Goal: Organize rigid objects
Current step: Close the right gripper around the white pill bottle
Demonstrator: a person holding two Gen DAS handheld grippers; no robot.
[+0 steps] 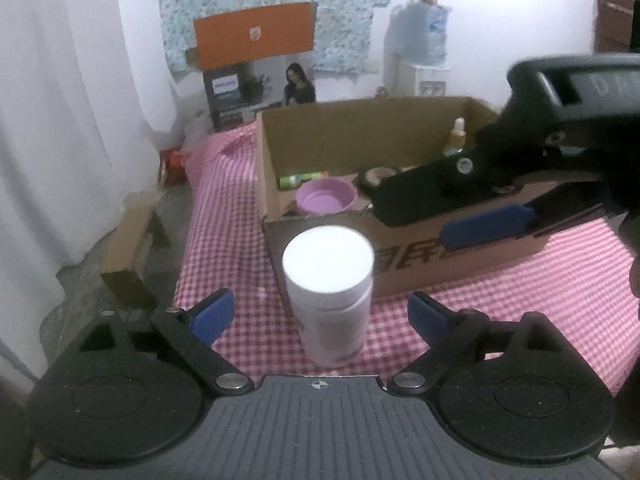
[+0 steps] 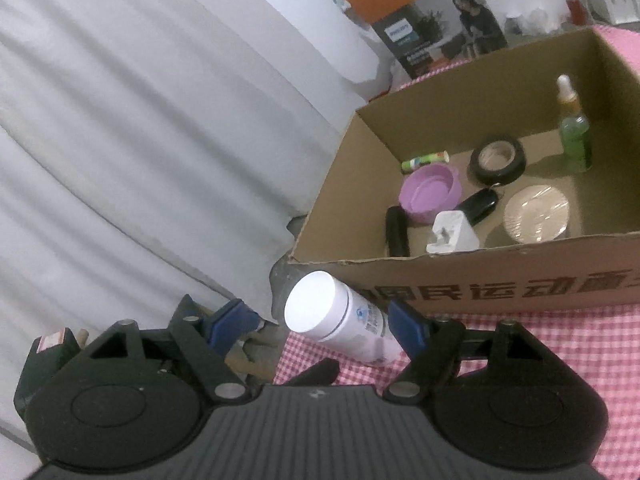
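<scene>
One white bottle (image 1: pixel 328 296) stands on the checked cloth (image 1: pixel 520 304) just outside the cardboard box (image 1: pixel 420 264), between the spread left gripper (image 1: pixel 320 316) fingers; right gripper (image 2: pixel 320 324) spread too. Eight items inside.

One white bottle (image 2: pixel 340 320) is standing on the checked cloth (image 1: pixel 240 200), in front of one open cardboard box (image 2: pixel 500 280). Inside the box eight things are lying or standing: one purple bowl (image 2: pixel 430 192), one green-and-white tube (image 2: pixel 425 160), one roll of black tape (image 2: pixel 498 160), one green dropper bottle (image 2: pixel 574 132), one round pale disc (image 2: pixel 536 214), one white plug (image 2: pixel 452 232), and two small black objects (image 2: pixel 397 232), too unclear to name.
</scene>
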